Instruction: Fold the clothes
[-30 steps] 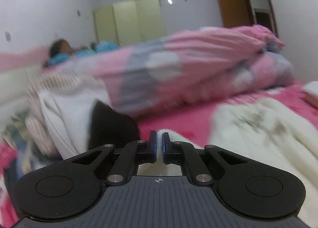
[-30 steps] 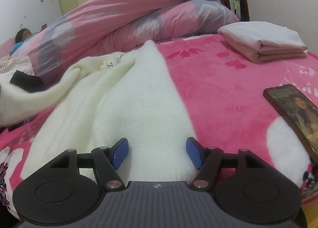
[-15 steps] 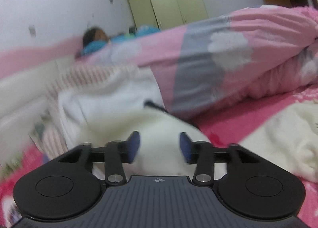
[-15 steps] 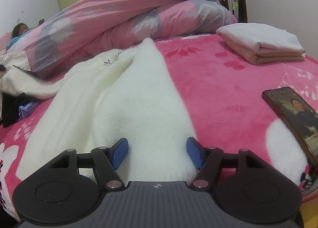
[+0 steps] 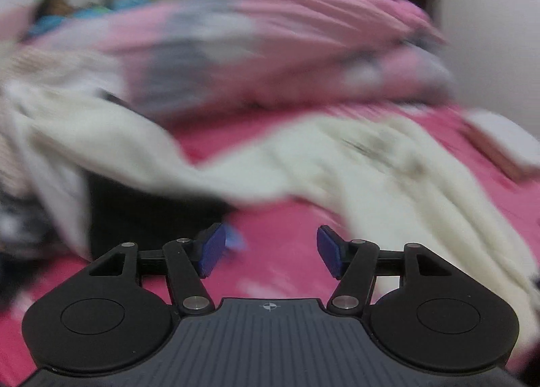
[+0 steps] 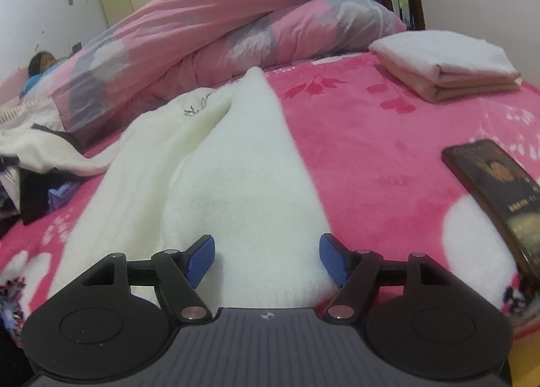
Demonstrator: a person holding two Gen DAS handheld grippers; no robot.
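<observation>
Directly between right tool (image 6: 266, 260) pads: sweater (image 6: 243, 191)

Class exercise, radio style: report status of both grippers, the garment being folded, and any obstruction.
Left gripper open, empty, over pink bedspread. Right gripper open, straddling cream sweater. Sweater unfolded. Phone lying right of it, apart.

soft, even indoor light, no hard shadows or glare. the left wrist view is smeared by motion blur: duvet (image 5: 270, 49) and sweater (image 5: 371, 164) streak, while the fingers (image 5: 211, 250) stay sharp. the right wrist view is crisp, with fisheye bending and dark corners.
</observation>
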